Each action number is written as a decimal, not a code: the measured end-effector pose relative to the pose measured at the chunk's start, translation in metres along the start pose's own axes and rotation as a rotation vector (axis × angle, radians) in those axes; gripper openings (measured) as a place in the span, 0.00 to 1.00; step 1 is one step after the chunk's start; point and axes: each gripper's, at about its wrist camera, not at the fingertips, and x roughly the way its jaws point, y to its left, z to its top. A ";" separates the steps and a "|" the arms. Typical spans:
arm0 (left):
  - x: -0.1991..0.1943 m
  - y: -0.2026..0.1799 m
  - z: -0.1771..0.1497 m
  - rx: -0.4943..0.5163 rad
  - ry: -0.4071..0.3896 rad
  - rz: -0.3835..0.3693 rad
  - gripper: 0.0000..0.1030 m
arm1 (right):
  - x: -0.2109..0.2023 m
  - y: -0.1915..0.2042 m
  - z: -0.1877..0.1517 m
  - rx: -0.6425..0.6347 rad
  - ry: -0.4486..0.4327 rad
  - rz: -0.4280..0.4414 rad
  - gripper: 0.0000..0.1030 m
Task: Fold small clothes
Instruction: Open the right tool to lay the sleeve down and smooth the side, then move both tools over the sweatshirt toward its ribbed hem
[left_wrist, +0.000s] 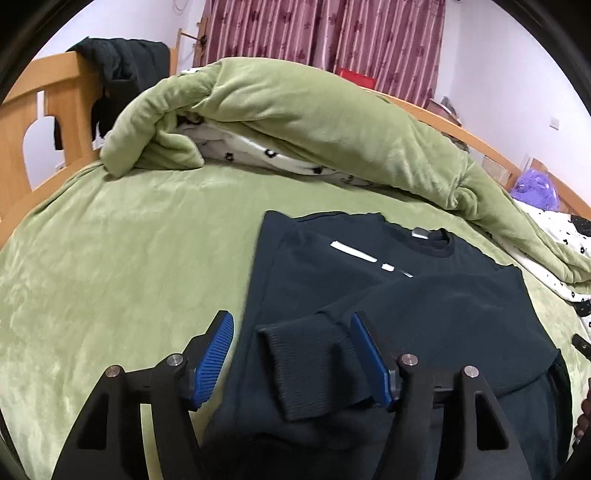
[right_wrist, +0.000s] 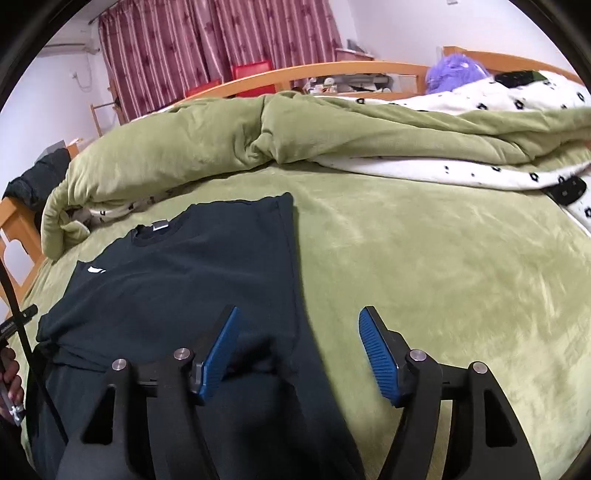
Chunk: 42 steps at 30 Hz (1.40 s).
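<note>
A dark navy sweatshirt (left_wrist: 424, 314) (right_wrist: 184, 266) lies flat on the green bed sheet (left_wrist: 129, 258) (right_wrist: 424, 277), collar (left_wrist: 436, 243) away from me, with a grey label and a white chest print (left_wrist: 354, 251). One sleeve is folded across the body, and its ribbed cuff (left_wrist: 306, 369) lies under my left gripper (left_wrist: 291, 321). That gripper is open, its blue pads standing clear on either side of the cuff. My right gripper (right_wrist: 299, 314) is open too, hovering over the sweatshirt's right edge, with nothing pressed between its pads.
A rolled green quilt (left_wrist: 295, 110) (right_wrist: 221, 140) with a white flowered lining lies across the back of the bed. The wooden bed frame (left_wrist: 59, 110) carries dark clothes (left_wrist: 118, 66). A hand (right_wrist: 11, 373) shows at the right wrist view's left edge. A black object (right_wrist: 565, 190) rests at far right.
</note>
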 end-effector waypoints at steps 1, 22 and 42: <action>0.006 -0.006 -0.001 0.010 0.013 0.001 0.62 | 0.007 0.007 0.003 -0.009 0.013 -0.004 0.64; 0.046 -0.022 -0.045 0.102 0.076 0.094 0.64 | 0.072 0.049 -0.031 -0.148 0.068 -0.118 0.46; 0.045 -0.024 -0.047 0.108 0.068 0.095 0.65 | 0.072 0.051 -0.033 -0.166 0.051 -0.171 0.55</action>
